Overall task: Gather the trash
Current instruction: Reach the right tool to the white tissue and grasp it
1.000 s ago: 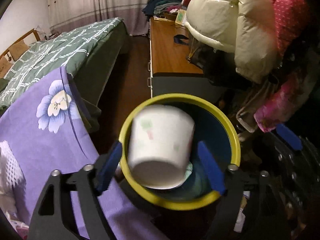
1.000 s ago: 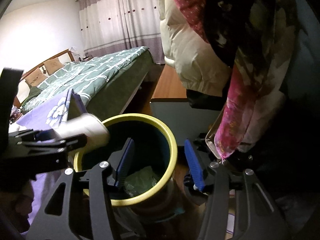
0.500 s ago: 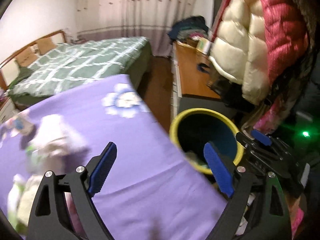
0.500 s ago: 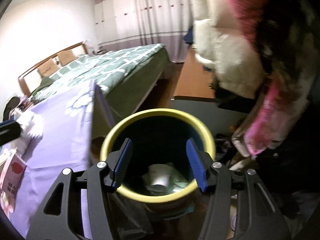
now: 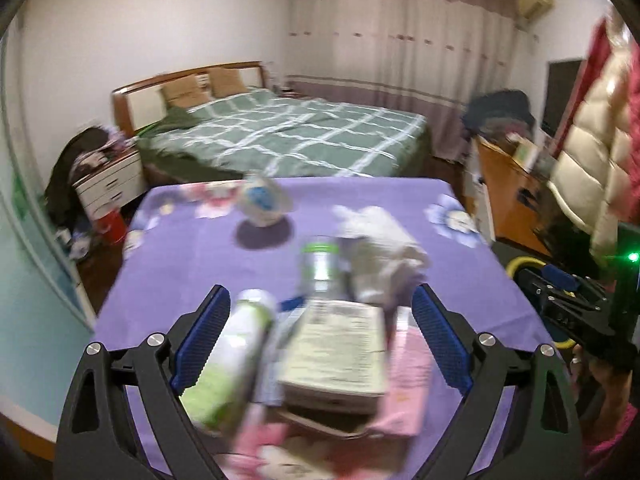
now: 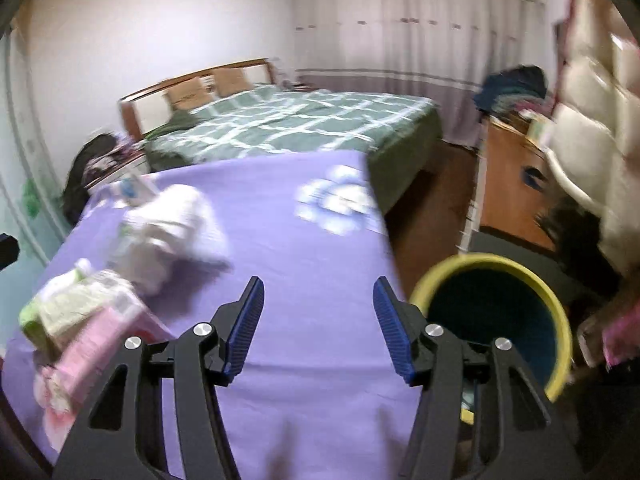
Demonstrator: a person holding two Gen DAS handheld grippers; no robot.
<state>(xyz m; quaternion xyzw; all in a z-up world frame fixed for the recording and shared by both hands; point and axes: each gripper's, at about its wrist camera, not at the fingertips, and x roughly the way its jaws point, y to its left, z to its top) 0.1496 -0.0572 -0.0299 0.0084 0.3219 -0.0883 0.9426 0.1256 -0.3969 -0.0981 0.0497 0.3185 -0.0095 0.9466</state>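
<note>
A pile of trash lies on the purple flowered tablecloth (image 5: 192,256): a green-and-white bottle (image 5: 236,360), a flat printed box (image 5: 336,356), a pink packet (image 5: 408,380), a white crumpled wad (image 5: 380,248), a green-capped container (image 5: 320,268) and a blue-white wrapper (image 5: 262,204) farther back. My left gripper (image 5: 320,336) hovers over the pile; its jaws are opening and its pads touch nothing. My right gripper (image 6: 320,320) stands open and empty over bare cloth. The yellow-rimmed bin (image 6: 440,276) stands on the floor to its right. The white wad (image 6: 172,224) and box (image 6: 76,308) lie to its left.
A green plaid bed (image 5: 288,140) fills the room behind the table. A wooden desk (image 6: 508,184) and hanging padded jackets (image 5: 588,176) crowd the right side by the bin. A cluttered nightstand (image 5: 108,180) stands at the left. A hand (image 5: 600,376) holds the right gripper.
The white cup left the left gripper and dropped into the bin. Both grippers swung left from the bin to over the table. The left jaws spread wider.
</note>
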